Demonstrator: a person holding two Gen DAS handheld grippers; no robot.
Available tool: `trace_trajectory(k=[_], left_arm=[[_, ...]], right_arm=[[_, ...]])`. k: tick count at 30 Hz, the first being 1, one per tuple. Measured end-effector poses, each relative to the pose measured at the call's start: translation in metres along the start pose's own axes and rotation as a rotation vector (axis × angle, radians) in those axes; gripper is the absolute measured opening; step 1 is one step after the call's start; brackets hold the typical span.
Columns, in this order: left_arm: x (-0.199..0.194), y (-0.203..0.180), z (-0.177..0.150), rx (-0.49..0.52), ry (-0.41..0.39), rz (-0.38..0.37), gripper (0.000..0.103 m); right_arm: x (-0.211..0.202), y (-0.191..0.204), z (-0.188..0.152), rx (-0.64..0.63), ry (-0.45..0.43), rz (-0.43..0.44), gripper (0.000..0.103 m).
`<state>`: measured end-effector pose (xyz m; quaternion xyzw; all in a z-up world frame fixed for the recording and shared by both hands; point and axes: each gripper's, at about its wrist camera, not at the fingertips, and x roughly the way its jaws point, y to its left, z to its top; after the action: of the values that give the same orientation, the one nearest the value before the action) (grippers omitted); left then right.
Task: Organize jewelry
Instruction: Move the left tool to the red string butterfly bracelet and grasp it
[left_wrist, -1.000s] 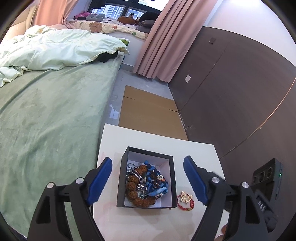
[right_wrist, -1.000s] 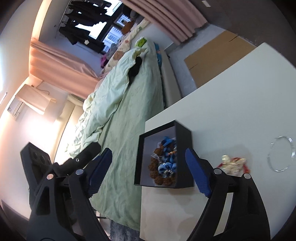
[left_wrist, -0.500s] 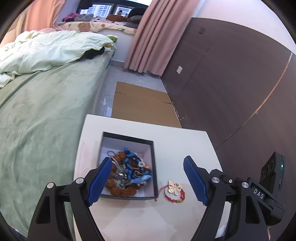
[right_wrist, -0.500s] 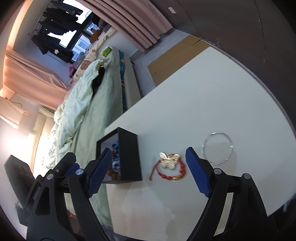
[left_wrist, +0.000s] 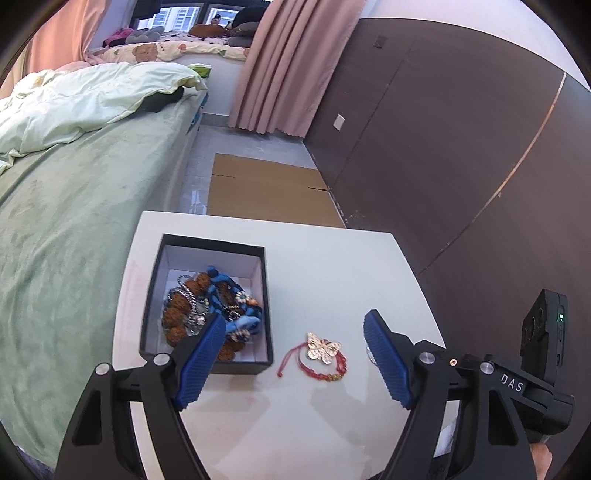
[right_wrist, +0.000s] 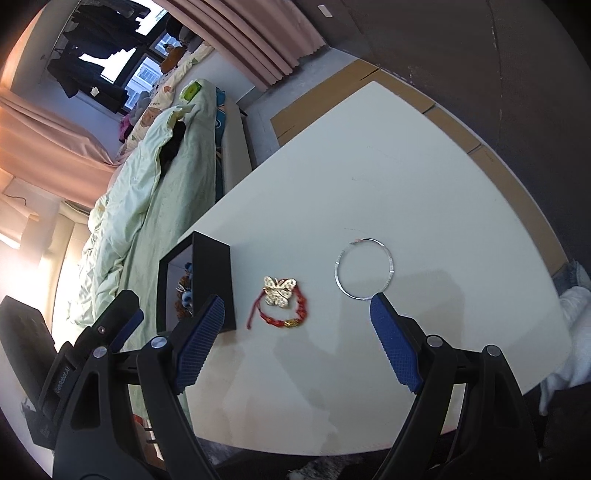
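Hovering above the near edge of the white table (left_wrist: 332, 258), the left gripper (left_wrist: 293, 354) has its blue-padded jaws spread wide with nothing between them, and the right gripper (right_wrist: 295, 336) beside it is just as wide apart and empty. A black box (left_wrist: 267, 295) with a pale lining sits on the left part of the table, holding a tangle of brown beads, silver chain and a blue cord piece (left_wrist: 225, 295). Just right of the box, apart from its wall, lies a red cord bracelet (left_wrist: 325, 369) with a gold butterfly charm (left_wrist: 323, 347) resting on it. Farther right on the table, a thin silver bangle (right_wrist: 364, 267) lies flat, near the right gripper's right pad. A green-covered bed (left_wrist: 74, 206) runs along the left.
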<state>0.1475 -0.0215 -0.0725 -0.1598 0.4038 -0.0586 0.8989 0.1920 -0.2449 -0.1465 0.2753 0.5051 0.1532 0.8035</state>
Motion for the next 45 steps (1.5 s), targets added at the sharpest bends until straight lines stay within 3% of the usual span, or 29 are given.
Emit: trace_trajectory(k=[7, 15, 18, 29, 39, 45], left_arm=[[0.008, -0.01, -0.01, 0.014, 0.039, -0.024, 0.059], [0.033, -0.035, -0.026, 0.069, 0.095, -0.036, 0.044], [0.047, -0.042, -0.031, 0.085, 0.124, -0.03, 0.043], [0.096, -0.048, -0.036, 0.042, 0.203, -0.022, 0.043], [0.124, -0.048, -0.032, 0.0, 0.291, 0.045, 0.043], [0.129, -0.052, -0.033, -0.007, 0.294, 0.091, 0.047]], right_arm=[[-0.003, -0.014, -0.007, 0.024, 0.027, 0.013, 0.079], [-0.001, -0.034, -0.005, 0.105, 0.035, -0.027, 0.048], [0.0, -0.04, -0.003, 0.127, 0.034, -0.036, 0.04], [0.005, -0.047, 0.009, 0.157, 0.039, -0.036, 0.04], [0.008, -0.046, 0.027, 0.164, 0.048, -0.006, 0.04], [0.004, -0.05, 0.032, 0.173, 0.044, 0.001, 0.04]])
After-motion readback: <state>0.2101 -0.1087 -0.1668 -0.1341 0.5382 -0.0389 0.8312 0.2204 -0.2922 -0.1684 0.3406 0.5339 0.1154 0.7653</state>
